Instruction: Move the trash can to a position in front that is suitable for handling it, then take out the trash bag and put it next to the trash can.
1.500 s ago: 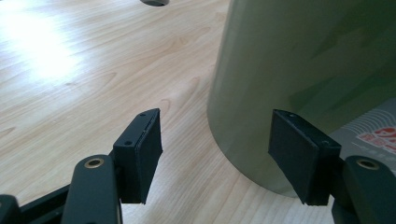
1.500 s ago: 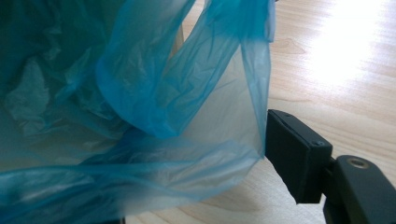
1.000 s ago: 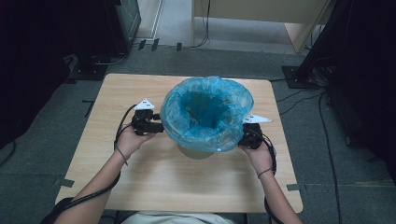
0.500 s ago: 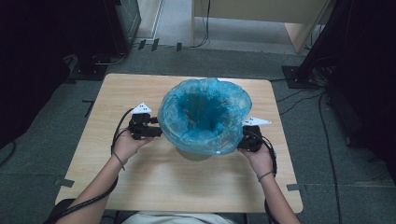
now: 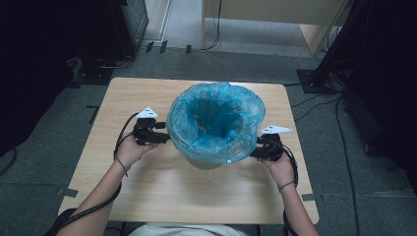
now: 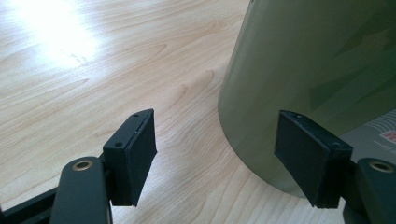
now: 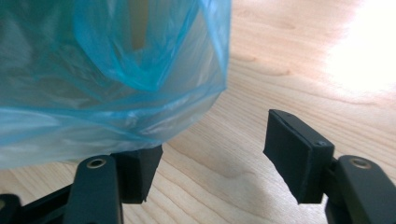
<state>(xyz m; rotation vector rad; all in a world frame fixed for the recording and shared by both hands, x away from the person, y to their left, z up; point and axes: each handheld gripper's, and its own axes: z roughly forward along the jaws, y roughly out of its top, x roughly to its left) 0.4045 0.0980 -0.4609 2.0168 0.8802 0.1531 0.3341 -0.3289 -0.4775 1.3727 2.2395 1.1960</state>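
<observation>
Grippers flank a bin [image 5: 204, 161] at nine [image 5: 164, 132] and three o'clock [image 5: 253, 151], jaws just opened and empty, apparently after fitting its blue liner [image 5: 216, 123].

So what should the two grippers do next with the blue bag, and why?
Probably draw both grippers back from the bin. The blue bag already lies folded over its rim all round. The left gripper has just been opening, nothing between its jaws; the right gripper too, its jaws apart with bag film draped over one.
</observation>
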